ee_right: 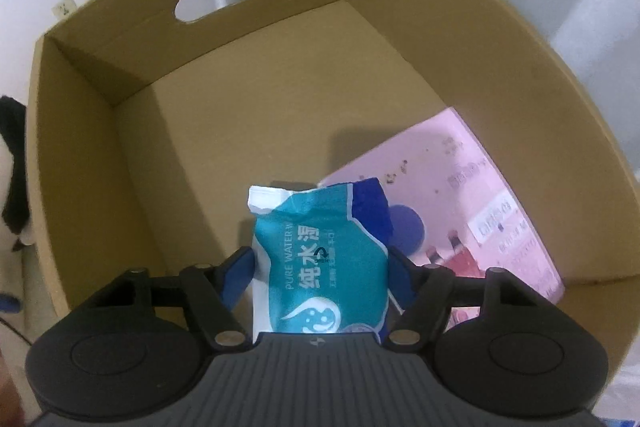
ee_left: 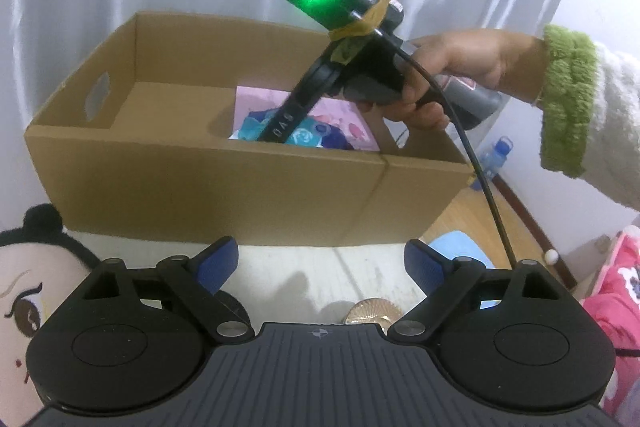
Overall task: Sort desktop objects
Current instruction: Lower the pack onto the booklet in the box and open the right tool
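In the right wrist view my right gripper (ee_right: 320,275) is shut on a blue and white wet-wipe packet (ee_right: 320,247), and both blue pads press its sides. It hangs, pointing steeply down, inside an open cardboard box (ee_right: 240,67), just above a pink booklet (ee_right: 460,187) lying on the box floor. The left wrist view shows the same box (ee_left: 240,187) from outside, with a hand (ee_left: 460,67) in a green cuff reaching that gripper into it. My left gripper (ee_left: 320,263) is open and holds nothing; it hovers over the white table in front of the box.
A plush doll (ee_left: 32,287) with black hair lies at the left beside my left gripper. A gold round object (ee_left: 372,311) sits on the table just under it. A blue bottle (ee_left: 498,151) stands on the floor at right. Pink cloth (ee_left: 616,299) lies at far right.
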A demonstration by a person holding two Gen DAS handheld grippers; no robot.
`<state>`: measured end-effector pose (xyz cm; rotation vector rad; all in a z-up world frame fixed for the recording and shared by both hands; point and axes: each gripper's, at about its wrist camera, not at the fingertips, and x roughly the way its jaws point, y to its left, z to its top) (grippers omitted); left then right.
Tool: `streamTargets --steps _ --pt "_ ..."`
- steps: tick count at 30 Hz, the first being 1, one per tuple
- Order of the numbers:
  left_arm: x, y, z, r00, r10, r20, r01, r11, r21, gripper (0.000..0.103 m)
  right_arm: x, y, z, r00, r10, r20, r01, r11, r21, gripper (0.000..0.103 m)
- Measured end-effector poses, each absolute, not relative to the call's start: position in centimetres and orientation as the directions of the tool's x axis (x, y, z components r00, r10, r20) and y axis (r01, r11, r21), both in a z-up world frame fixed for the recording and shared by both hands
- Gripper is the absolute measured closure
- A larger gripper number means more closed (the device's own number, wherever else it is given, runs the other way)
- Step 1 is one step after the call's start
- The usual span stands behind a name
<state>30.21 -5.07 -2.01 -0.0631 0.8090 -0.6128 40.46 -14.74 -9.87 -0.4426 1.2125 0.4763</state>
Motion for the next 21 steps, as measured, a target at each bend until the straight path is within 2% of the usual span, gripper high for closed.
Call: streamTargets --steps 6,15,21 --pt "30.1 -4.0 -1.6 0.54 -0.536 -0.649 0.478 0.83 -0.288 0.011 40.0 -15.1 -9.6 0.186 0.093 -0.978 -0.703 0.708 -0.067 0.032" --pt "29.6 -3.3 -1.7 0.528 -0.547 -0.65 0.48 0.823 -0.303 0.011 39.2 -16.0 -10.3 0.052 -0.054 -0.997 -0.754 0.653 -0.074 0.032" --pt "29.0 -3.0 -1.4 0.526 -0.55 -0.649 0.486 0.821 -0.301 0.011 38.8 -15.7 -10.6 0.04 -0.114 -0.993 -0.77 0.63 -0.103 0.031"
